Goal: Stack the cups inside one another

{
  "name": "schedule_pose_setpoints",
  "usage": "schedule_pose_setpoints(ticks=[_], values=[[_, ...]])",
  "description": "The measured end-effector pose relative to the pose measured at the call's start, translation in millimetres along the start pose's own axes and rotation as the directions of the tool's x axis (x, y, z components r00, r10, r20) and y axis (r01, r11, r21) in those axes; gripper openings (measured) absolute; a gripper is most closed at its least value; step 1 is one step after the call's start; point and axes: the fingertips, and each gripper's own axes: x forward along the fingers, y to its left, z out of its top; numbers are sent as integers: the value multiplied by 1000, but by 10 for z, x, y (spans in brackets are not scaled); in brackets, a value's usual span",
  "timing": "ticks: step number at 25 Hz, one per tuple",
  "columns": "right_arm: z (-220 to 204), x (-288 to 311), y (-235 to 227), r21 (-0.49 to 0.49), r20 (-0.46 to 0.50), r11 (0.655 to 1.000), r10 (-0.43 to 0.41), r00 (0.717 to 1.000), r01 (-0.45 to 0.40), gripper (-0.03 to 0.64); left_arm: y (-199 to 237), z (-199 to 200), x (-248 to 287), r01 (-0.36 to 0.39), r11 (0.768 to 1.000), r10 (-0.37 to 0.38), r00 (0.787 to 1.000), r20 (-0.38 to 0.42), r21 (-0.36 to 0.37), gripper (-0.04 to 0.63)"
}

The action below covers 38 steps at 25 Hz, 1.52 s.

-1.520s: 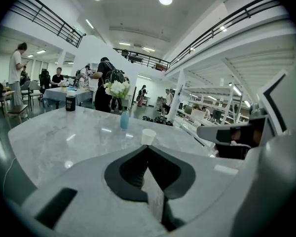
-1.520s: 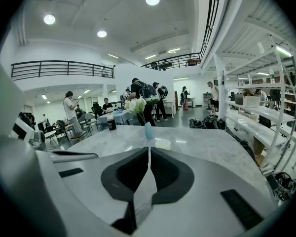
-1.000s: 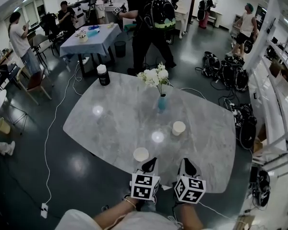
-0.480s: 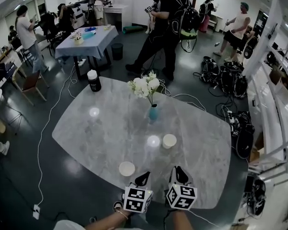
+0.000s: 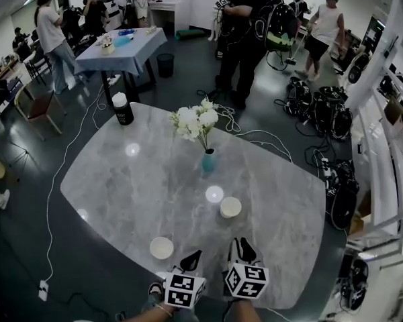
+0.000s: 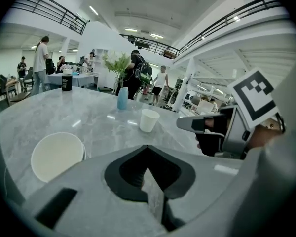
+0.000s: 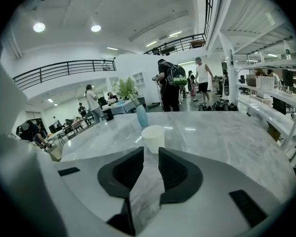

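Both tools are low over the near edge of the table [image 5: 121, 180], side by side, pointing out across it.

The fresh change is in the right gripper [image 7: 151, 149]. Its jaws have just been opening and now stand a narrow slit apart, with only bare tabletop showing between them. The far cup [image 7: 153, 138] stands upright straight ahead of its tips, near but not yet between them. I take this as the start of a reach for that cup, though the gap looks too narrow for the cup's rim, so it likely has to widen first.

The left gripper [image 6: 147, 147] has its jaw tips pressed together and holds nothing. The near cup [image 6: 56, 156] sits upright just to its left, beside the tool rather than in front of it. Neither cup is held and nothing is stacked yet. The two stand well apart, with the grippers nearly between them.

Against the head view of a second ago:
- Both tools have come forward and down onto the table.
- The far cup, then well ahead of the right gripper, is now close in front of it.
- The near cup, then right at the left gripper's tips, now lies off to its left.
- The vase [image 5: 208, 161] remains well beyond both tools.
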Motion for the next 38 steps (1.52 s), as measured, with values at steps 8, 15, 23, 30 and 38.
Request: schedule_pose_setpoints(ticks=[8,15,23,30,38], values=[[-90,379,-42,0,-22,999,38,999,-38,102,179,-173,211,-48,997,47,999,-24,-53,-3],[-113,624,-53,-16,-40,998,60,997,-60,132,199,-297,335,-55,995,52,997,-49,-79,-3],[-155,868,-81,-47,-64,996,66,996,-69,184,235,-341,494,-62,993,56,996,-63,-97,-3],[-151,1109,-66,-98,-90,992,74,993,-83,209,252,-311,581,-56,993,50,997,-62,-103,-3],[-169,1292,-62,-118,-104,989,77,992,-89,216,262,-369,587,-58,992,50,996,-76,-112,-3]])
